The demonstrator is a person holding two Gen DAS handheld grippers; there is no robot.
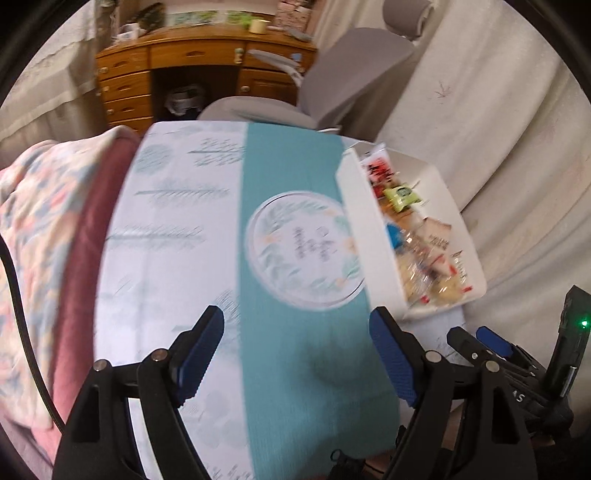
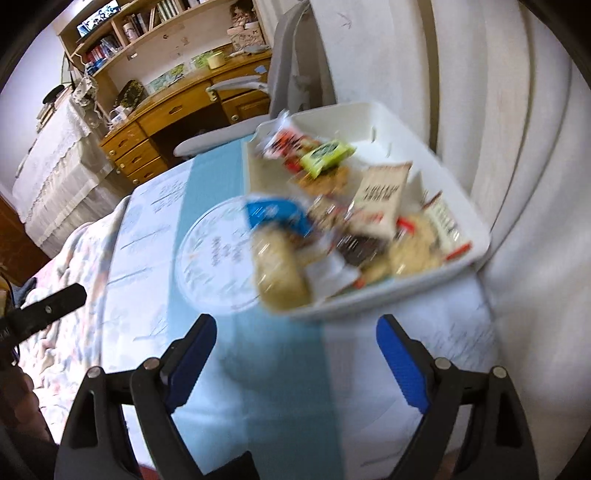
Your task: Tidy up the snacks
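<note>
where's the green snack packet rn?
In the white bin, at its far end beside the red-and-white packet: the green packet, upper centre in the right wrist view.

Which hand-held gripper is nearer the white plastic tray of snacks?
Right. The right hand-held gripper sits just below the white plastic tray; the left hand-held gripper is further left, over the teal runner.

wooden desk (image 1: pixel 199 70) — far wall | grey chair (image 1: pixel 332 77) beside it | shelves (image 2: pixel 122 33) above, seemingly books

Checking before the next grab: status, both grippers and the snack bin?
Left gripper open, empty. Right gripper open, empty. White plastic bin full of packaged snacks, on the tablecloth. Nothing in the way.
</note>
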